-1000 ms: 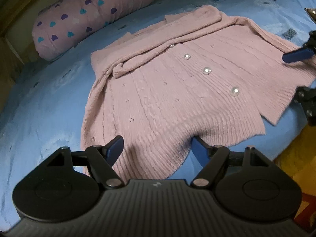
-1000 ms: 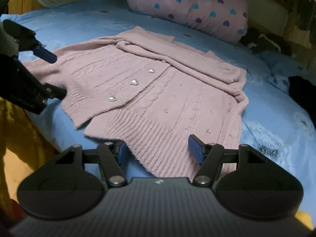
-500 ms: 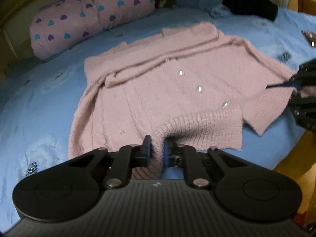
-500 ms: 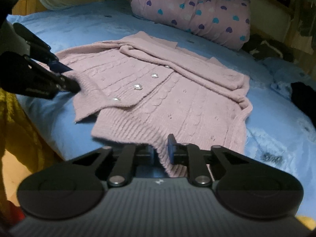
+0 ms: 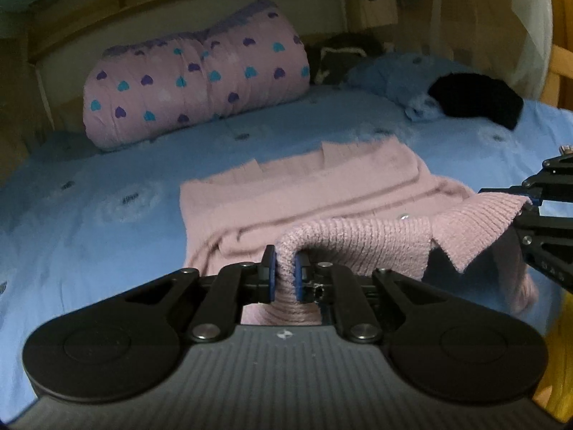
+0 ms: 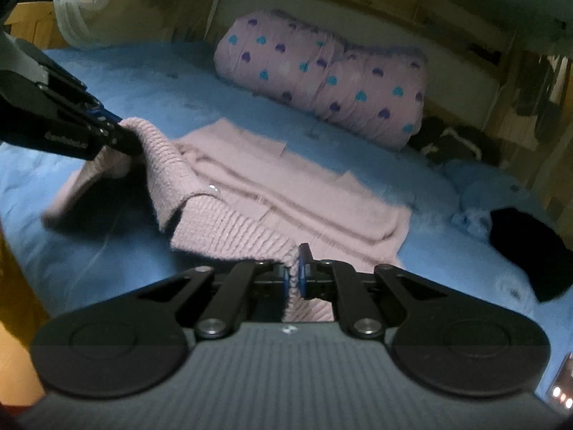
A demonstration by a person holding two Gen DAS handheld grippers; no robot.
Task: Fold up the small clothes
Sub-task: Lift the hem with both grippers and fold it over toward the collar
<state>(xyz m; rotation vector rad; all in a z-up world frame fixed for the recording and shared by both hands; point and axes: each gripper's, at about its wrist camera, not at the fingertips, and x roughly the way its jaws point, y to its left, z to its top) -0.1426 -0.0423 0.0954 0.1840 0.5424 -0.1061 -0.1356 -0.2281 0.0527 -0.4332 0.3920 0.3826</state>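
Note:
A pink knitted cardigan [image 5: 322,186] with pearl buttons lies on the blue bed sheet [image 5: 89,215]. My left gripper [image 5: 284,274] is shut on its ribbed bottom hem and holds that edge lifted off the bed. My right gripper [image 6: 296,274] is shut on the hem at the other corner, also lifted. The hem hangs stretched between the two grippers, and the lower part of the cardigan [image 6: 286,193] is raised above the part still lying flat. Each gripper shows in the other's view, the right one [image 5: 530,200] and the left one [image 6: 114,132].
A pink rolled quilt [image 5: 193,79] with heart prints lies at the head of the bed, also in the right wrist view [image 6: 322,71]. A black garment [image 5: 476,102] and a blue cloth [image 5: 401,75] lie at the far right. The bed's near edge drops to an orange floor [image 6: 14,304].
Both grippers closed on the cardigan's bottom hem, then lifted it and carried it up and toward the collar. The lower part of the cardigan has come off the bed.

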